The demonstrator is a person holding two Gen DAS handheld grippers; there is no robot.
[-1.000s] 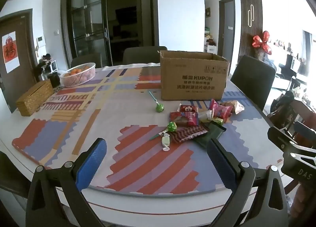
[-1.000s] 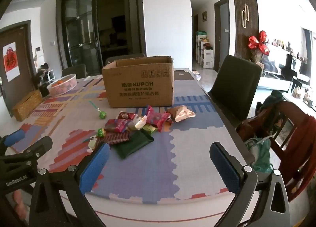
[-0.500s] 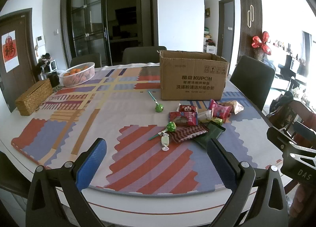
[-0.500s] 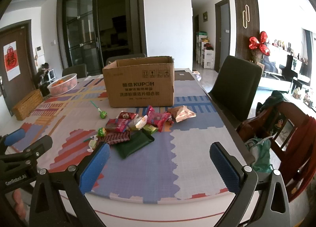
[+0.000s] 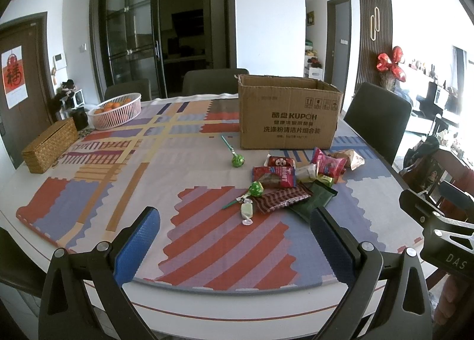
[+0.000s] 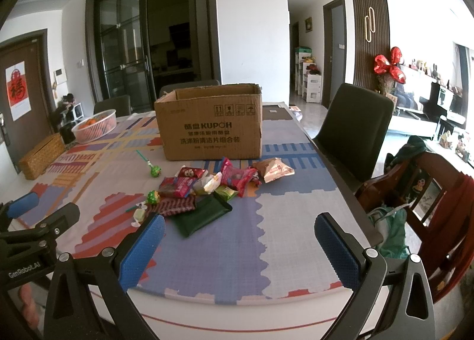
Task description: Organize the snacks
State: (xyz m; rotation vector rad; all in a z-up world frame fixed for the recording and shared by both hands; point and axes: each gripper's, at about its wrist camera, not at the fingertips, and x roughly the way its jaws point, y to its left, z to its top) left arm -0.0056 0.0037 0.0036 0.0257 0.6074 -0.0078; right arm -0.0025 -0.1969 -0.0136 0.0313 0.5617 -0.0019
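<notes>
A pile of wrapped snacks [image 5: 293, 180] lies on the patterned table mat in front of an open cardboard box [image 5: 288, 115]. It holds red packets, a dark green packet [image 5: 312, 202], a striped bar [image 5: 281, 199], a white candy [image 5: 246, 211] and two green lollipops [image 5: 237, 159]. The pile [image 6: 207, 189] and box [image 6: 210, 123] also show in the right wrist view. My left gripper [image 5: 234, 236] is open and empty at the table's near edge. My right gripper [image 6: 240, 239] is open and empty, to the right of the left one.
A pink basket of oranges [image 5: 115, 110] and a woven box [image 5: 50, 144] stand at the far left. Dark chairs [image 6: 355, 132] stand around the table. A wooden chair with clothes [image 6: 429, 192] is at the right.
Both grippers have crept slightly forward toward the snack pile. Nothing on the table has moved.
</notes>
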